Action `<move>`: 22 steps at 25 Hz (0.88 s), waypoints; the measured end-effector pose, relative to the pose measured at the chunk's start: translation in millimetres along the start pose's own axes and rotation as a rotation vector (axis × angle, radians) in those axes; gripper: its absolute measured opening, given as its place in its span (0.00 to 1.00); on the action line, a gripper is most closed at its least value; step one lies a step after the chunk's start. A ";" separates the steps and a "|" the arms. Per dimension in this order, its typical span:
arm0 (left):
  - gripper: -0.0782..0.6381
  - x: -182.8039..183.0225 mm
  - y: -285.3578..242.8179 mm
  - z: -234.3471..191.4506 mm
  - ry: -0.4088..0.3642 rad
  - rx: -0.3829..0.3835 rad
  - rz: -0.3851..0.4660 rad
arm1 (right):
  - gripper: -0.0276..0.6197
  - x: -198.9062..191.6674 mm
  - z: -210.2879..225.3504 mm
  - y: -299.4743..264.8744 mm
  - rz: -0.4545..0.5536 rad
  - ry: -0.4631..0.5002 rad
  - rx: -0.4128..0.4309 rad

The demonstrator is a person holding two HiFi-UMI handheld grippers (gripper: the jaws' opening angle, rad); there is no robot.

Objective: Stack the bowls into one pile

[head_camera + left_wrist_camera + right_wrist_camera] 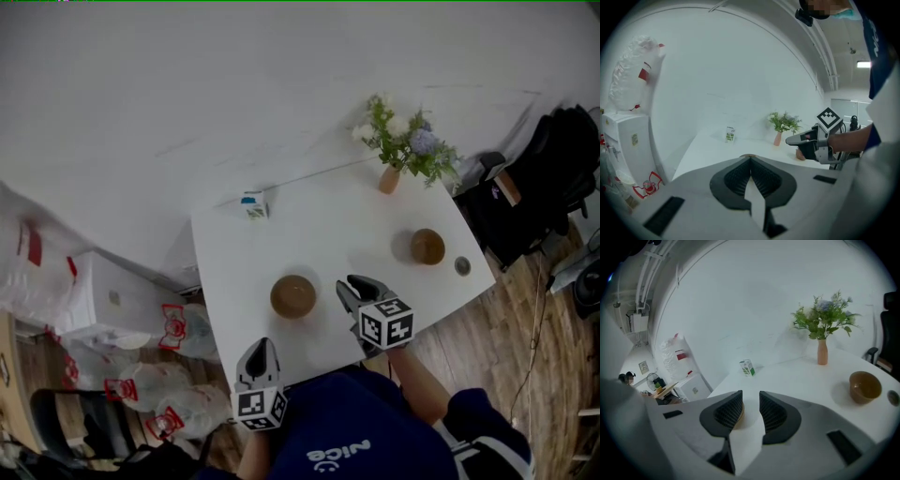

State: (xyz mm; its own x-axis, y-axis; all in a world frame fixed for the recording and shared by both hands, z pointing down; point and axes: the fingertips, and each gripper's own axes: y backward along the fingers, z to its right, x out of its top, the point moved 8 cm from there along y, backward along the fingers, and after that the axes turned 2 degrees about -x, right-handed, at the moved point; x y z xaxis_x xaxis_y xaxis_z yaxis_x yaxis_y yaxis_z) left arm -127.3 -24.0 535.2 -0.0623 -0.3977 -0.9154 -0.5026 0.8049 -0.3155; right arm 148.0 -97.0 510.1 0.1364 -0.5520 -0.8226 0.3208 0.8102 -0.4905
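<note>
Nearer bowl (pixel 292 296) on counter (pixel 319 220), just left of right gripper (pixel 359 282) | right gripper apart, empty | left gripper (pixel 262 346) together

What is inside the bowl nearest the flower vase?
Nothing shows: the bowl looks empty from the head view. In the right gripper view its near wall covers the bottom.

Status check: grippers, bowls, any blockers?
Left hand-held gripper shut, empty; right hand-held gripper open, empty. Near bowl and far bowl apart on table, unstacked. Nothing on table between them.
</note>
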 end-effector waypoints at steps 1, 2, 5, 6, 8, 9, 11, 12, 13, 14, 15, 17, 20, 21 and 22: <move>0.13 0.6 -2.0 2.9 -0.004 -0.011 0.000 | 0.24 -0.9 7.4 5.8 0.005 -0.007 -0.022; 0.13 1.2 -4.0 5.8 -0.008 -0.022 -0.002 | 0.24 -1.8 15.1 11.6 0.010 -0.017 -0.045; 0.13 2.6 -10.9 13.9 -0.016 -0.054 -0.007 | 0.24 -4.1 39.3 27.3 0.026 -0.045 -0.116; 0.13 3.1 -13.6 16.7 -0.018 -0.064 -0.008 | 0.24 -4.0 48.0 32.1 0.032 -0.052 -0.141; 0.13 3.9 -18.6 22.9 -0.023 -0.084 -0.011 | 0.24 -2.8 65.9 42.0 0.046 -0.066 -0.190; 0.13 3.9 -21.0 26.0 -0.025 -0.095 -0.015 | 0.24 -1.7 74.8 46.9 0.053 -0.072 -0.215; 0.13 3.5 -26.1 31.6 -0.033 -0.116 -0.026 | 0.23 1.1 92.0 55.8 0.069 -0.080 -0.264; 0.13 3.4 -28.7 34.3 -0.036 -0.126 -0.031 | 0.23 2.3 100.5 60.1 0.075 -0.082 -0.288; 0.13 3.6 -31.5 37.0 -0.039 -0.134 -0.036 | 0.23 3.2 109.1 64.2 0.081 -0.085 -0.311; 0.13 4.1 -34.1 39.7 -0.042 -0.141 -0.039 | 0.23 3.7 117.7 68.1 0.084 -0.090 -0.332; 0.13 4.7 -36.6 42.4 -0.045 -0.148 -0.043 | 0.23 3.8 126.4 71.8 0.087 -0.097 -0.353; 0.13 6.5 -41.0 48.1 -0.054 -0.160 -0.051 | 0.23 3.4 144.3 78.7 0.089 -0.111 -0.395; 0.13 8.3 -47.3 55.9 -0.065 -0.172 -0.061 | 0.23 1.5 172.0 86.7 0.078 -0.125 -0.457; 0.13 8.4 -49.4 57.9 -0.068 -0.174 -0.065 | 0.23 0.6 181.4 88.7 0.072 -0.129 -0.477; 0.13 8.5 -51.2 59.9 -0.069 -0.175 -0.069 | 0.23 -0.3 190.8 90.5 0.067 -0.134 -0.497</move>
State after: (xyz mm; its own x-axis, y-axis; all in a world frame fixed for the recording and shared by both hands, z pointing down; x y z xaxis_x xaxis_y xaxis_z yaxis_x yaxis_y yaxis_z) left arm -50.5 -42.2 528.6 0.0339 -0.4131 -0.9101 -0.6461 0.6857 -0.3353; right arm 355.9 -61.1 520.9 0.2711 -0.4896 -0.8287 -0.1719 0.8225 -0.5421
